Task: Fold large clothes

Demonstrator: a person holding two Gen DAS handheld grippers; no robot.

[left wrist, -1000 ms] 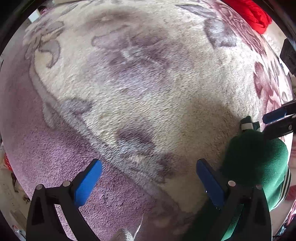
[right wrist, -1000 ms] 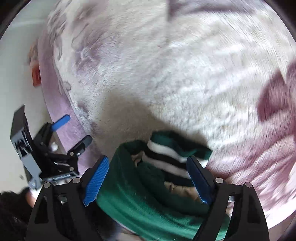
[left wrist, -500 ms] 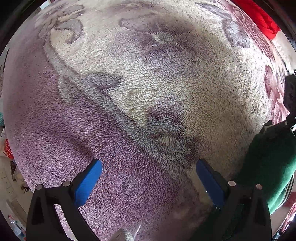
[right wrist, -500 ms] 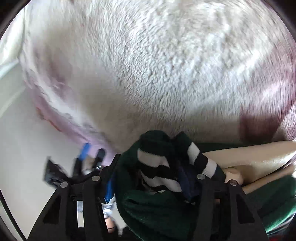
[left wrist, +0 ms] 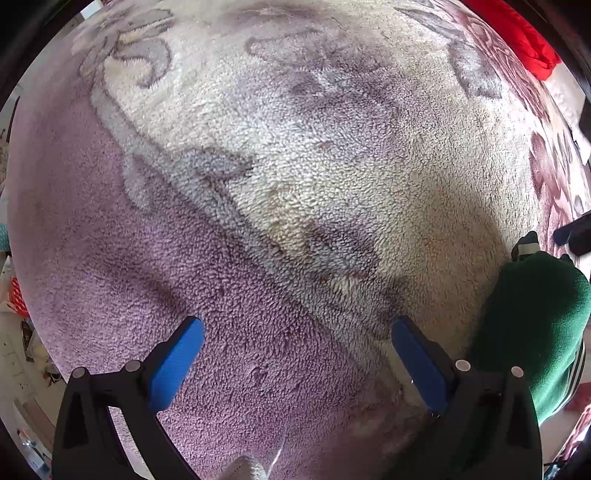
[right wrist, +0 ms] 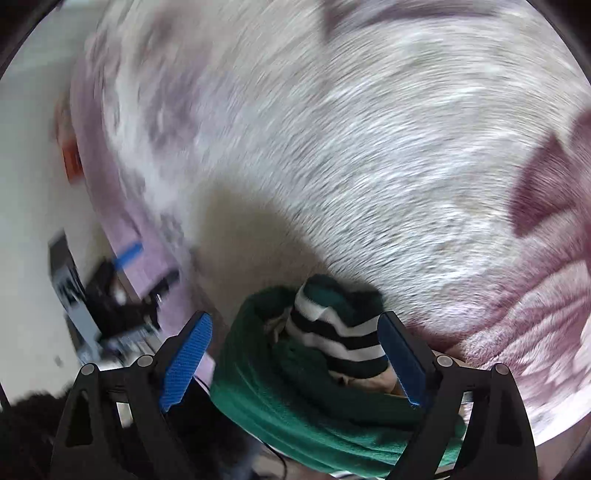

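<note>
A dark green garment [right wrist: 295,387] with a black-and-white striped cuff [right wrist: 340,336] lies bunched between the jaws of my right gripper [right wrist: 295,354], which is open; a bare forearm shows under the cuff. The right wrist view is motion-blurred. In the left wrist view the same green garment [left wrist: 532,325] sits at the right edge, beside my left gripper [left wrist: 295,354], which is open and empty over the fleece blanket [left wrist: 295,166]. The left gripper also shows in the right wrist view [right wrist: 122,295] at the left, off the blanket's edge.
The blanket is cream with purple flower patterns and a purple border [left wrist: 110,258]. A red cloth [left wrist: 513,33] lies at the far right corner. Pale floor [right wrist: 29,184] and an orange object [right wrist: 70,162] lie left of the blanket.
My right gripper shut around the striped cuff half a second ago and is open again now, view swinging. My left gripper drifted toward the purple border, staying open.
</note>
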